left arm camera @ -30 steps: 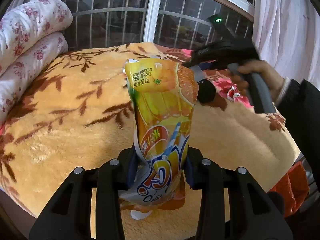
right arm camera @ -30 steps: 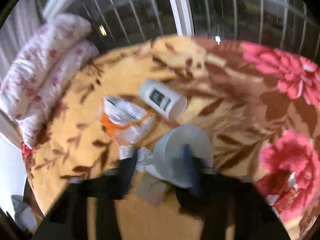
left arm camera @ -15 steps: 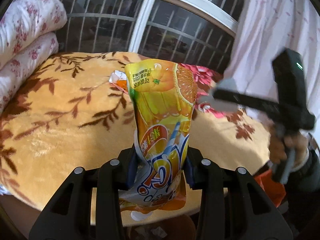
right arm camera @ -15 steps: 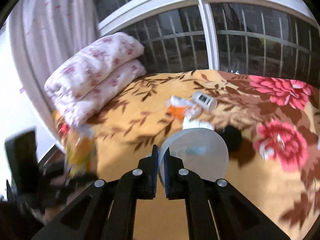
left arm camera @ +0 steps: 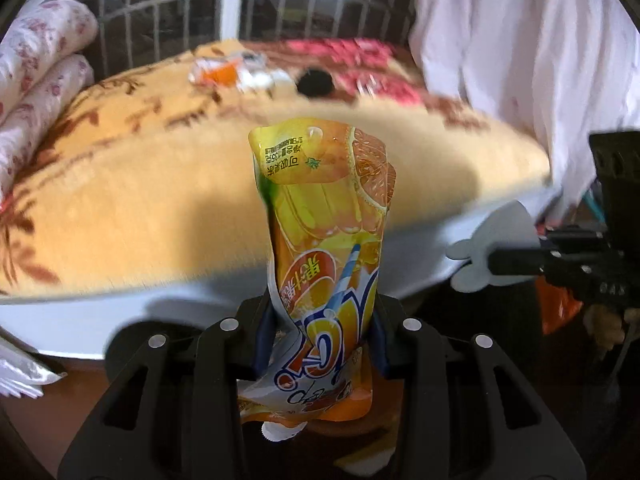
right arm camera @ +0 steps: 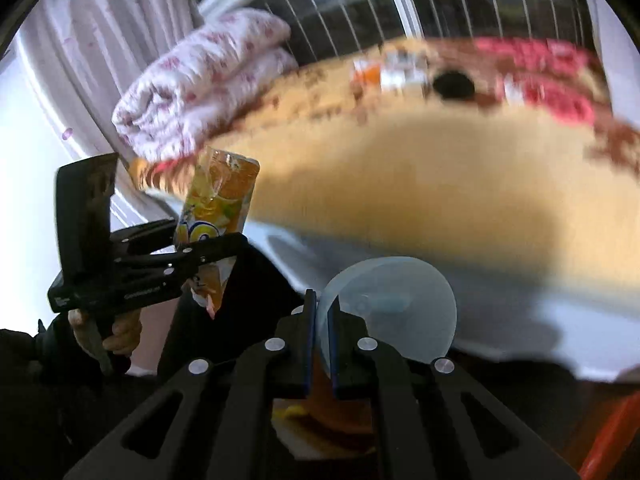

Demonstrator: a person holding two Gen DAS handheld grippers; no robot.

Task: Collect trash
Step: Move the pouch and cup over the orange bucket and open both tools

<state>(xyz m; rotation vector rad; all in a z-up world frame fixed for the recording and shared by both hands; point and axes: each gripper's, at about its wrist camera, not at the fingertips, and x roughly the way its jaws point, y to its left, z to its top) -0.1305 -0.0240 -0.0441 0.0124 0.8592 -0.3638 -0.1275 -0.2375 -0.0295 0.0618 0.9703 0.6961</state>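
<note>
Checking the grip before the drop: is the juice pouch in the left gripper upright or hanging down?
Upright. The juice pouch stands above the left gripper, clamped near its lower end, spout pointing down.

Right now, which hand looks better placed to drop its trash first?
Hard to call, slightly the right. Both are full: the left gripper clamps a juice pouch, the right gripper a pale lid. Under the right one something orange shows, perhaps the bin.

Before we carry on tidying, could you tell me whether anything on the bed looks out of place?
Yes: litter lies on the yellow floral blanket near the window: an orange-and-white crumpled wrapper and a round black object beside it. Blur hides finer detail.
</note>
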